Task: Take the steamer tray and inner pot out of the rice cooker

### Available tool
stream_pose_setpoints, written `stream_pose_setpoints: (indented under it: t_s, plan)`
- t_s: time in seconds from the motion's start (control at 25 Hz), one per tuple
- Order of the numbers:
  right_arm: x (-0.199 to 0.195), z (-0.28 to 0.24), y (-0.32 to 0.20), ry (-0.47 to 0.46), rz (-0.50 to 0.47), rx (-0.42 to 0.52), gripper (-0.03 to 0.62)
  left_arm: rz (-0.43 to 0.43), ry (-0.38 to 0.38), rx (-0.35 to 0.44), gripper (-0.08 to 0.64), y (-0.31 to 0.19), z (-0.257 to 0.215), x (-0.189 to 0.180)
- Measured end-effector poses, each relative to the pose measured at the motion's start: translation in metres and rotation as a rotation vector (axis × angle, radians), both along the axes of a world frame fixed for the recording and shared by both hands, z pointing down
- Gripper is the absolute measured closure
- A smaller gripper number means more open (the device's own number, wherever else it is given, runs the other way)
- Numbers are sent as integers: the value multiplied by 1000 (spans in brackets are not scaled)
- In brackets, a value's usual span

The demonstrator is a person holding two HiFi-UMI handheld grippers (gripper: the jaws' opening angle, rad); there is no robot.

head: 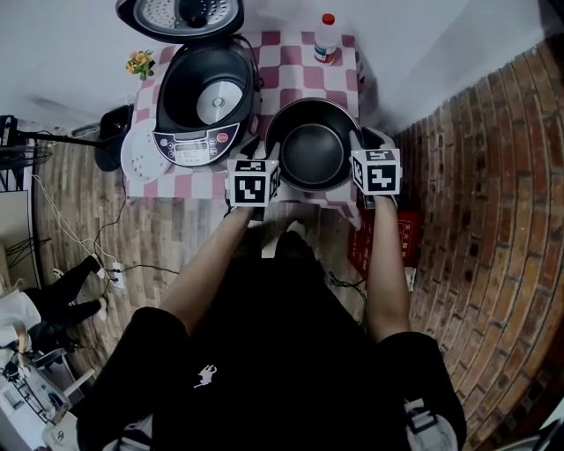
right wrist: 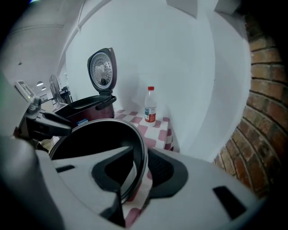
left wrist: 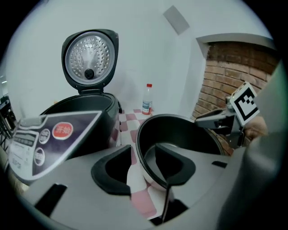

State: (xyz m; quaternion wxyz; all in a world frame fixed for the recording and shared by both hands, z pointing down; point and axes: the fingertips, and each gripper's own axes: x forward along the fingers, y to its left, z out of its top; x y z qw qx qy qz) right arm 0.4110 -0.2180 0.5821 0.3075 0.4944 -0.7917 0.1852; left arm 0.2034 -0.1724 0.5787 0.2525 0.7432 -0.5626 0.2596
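The black inner pot (head: 313, 151) stands on the checked tablecloth (head: 295, 77), to the right of the open rice cooker (head: 204, 101). My left gripper (head: 270, 157) straddles the pot's left rim, my right gripper (head: 358, 148) its right rim. In the left gripper view the pot (left wrist: 184, 130) has its rim between the jaws of that gripper (left wrist: 146, 158), and the outer pad stands off it: open. The right gripper (right wrist: 141, 170) likewise has the pot's rim (right wrist: 140, 148) between parted jaws. The white steamer tray (head: 143, 160) lies at the table's left edge.
A plastic bottle (head: 327, 40) stands at the table's back right. The cooker's lid (head: 181, 16) is raised. A small flower pot (head: 139, 63) sits at the back left. A brick wall (head: 493, 185) runs along the right, and a red box (head: 398, 240) lies below the table.
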Motion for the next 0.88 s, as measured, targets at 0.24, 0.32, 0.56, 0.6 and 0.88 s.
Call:
stream_pose_setpoints:
  t_s: [0.24,0.32,0.56,0.6,0.88]
  plan:
    - [-10,-35,4,-64,14,85,497,56,1,114,407,6,-48,-5]
    - [-15,-50,7,-102,27,110,497,79,7,142,419,8,-61,-7]
    - [-41,-90,28,-195,55,168,499,127,30,201,440,15,-87,-25]
    - [-46,-96,33,-206,62,178,506,135,32,213,449,17,-92,-29]
    - [-92,-126,67,-268,96,235,591,161,26,298,535,23,-124,-76]
